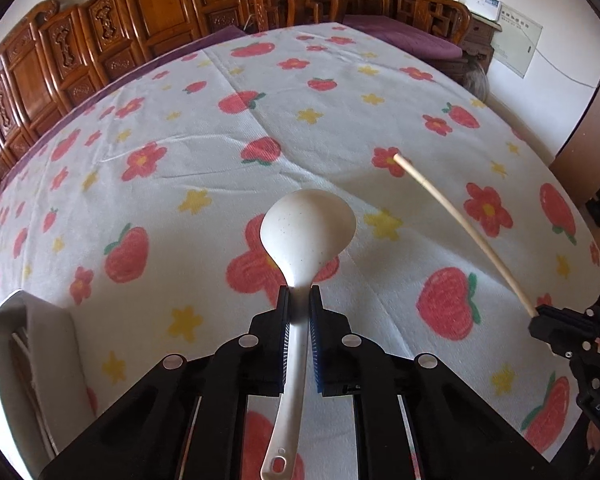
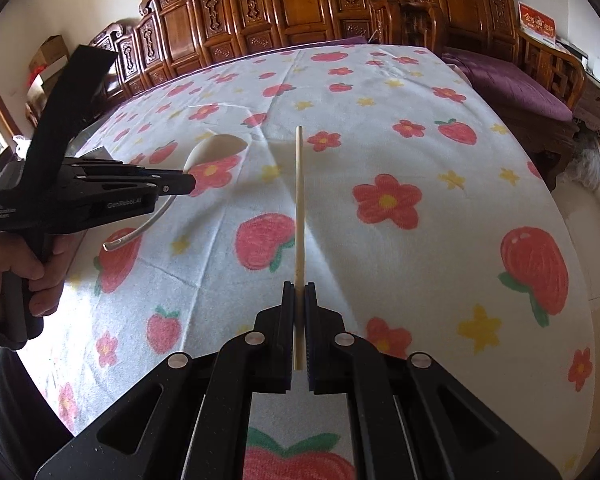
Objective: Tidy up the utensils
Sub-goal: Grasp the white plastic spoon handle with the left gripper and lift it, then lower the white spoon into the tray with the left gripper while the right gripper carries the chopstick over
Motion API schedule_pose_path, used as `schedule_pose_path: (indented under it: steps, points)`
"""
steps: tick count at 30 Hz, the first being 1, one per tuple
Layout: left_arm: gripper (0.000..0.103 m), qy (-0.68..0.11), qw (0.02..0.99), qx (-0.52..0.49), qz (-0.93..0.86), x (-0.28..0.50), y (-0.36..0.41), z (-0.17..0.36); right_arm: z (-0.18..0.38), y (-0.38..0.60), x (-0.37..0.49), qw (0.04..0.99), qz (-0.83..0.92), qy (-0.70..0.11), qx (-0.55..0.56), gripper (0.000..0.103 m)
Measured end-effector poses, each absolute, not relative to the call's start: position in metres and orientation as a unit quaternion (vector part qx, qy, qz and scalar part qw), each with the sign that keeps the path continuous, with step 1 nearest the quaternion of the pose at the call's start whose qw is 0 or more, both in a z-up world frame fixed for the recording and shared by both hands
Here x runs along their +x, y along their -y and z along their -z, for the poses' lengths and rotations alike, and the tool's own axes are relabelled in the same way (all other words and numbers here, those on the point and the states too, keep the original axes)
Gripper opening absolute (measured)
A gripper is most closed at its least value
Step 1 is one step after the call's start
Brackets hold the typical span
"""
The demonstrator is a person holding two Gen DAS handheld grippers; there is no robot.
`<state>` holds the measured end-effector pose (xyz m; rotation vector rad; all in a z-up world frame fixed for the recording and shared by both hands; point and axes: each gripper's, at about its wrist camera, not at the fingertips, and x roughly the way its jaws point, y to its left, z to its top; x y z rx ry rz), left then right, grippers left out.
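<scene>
Both grippers are loaded: the left gripper [image 1: 299,294] is clamped on a white ladle [image 1: 306,236], the right gripper [image 2: 299,292] on a single chopstick [image 2: 299,200].

Left jaws pinch the ladle's neck just below the bowl, with the handle running back between the fingers and its hanging hole showing near the camera. In the right wrist view the ladle appears lifted clear of the strawberry-print cloth [image 1: 180,140], though contact under the bowl cannot be ruled out. Right jaws are nearly fully closed on the chopstick's lower end, the stick pointing forward above the cloth. A pale holder [image 1: 32,360] sits at the table's left edge. By my reading, pickup is done; next comes carrying each utensil to the holder and lowering it in, handle aligned.
</scene>
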<state>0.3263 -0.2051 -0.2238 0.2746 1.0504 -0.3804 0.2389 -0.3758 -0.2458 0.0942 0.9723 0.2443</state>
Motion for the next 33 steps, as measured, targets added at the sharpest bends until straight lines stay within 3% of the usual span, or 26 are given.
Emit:
schedule_pose_path:
  steps: [18,33]
  points:
    - [0.008,-0.450,0.876,0.102,0.141,0.285,0.134,0.150,0.201,0.322,0.216,0.888,-0.173,-0.426,0.010,0.006]
    - [0.008,-0.450,0.886,0.058,0.095,0.273,0.043,0.141,0.175,0.268,0.187,0.886,-0.225,-0.405,-0.023,0.006]
